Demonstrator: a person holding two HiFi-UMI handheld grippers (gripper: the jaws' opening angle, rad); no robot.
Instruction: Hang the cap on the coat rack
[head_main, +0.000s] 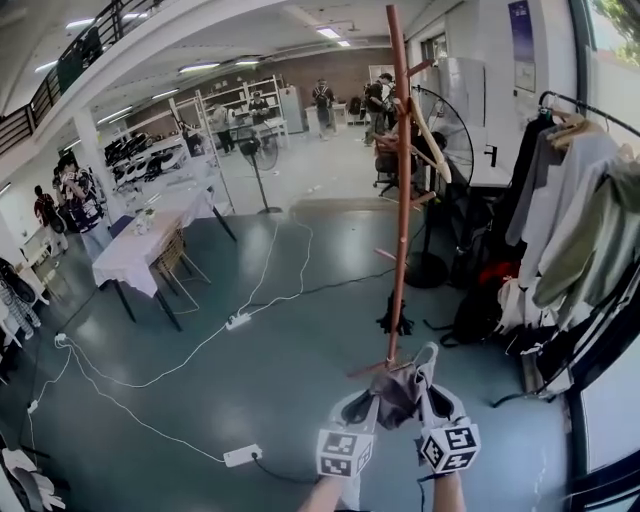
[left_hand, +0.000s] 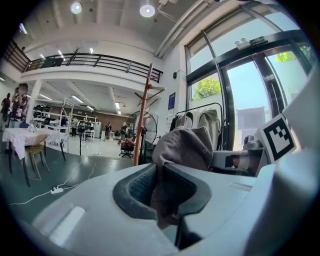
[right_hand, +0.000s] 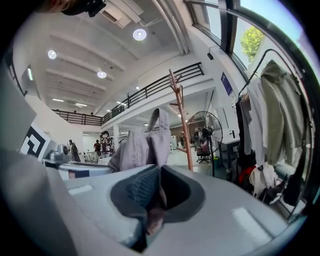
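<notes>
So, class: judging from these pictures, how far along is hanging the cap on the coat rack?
Done: the cap is picked up. In hand: the left gripper and right gripper are both shut on it, low in front of the coat rack. Left: lifting it onto the rack, not yet done.

head: high, looking down | gripper views: close, low | shared: coat rack (head_main: 403, 200)
</notes>
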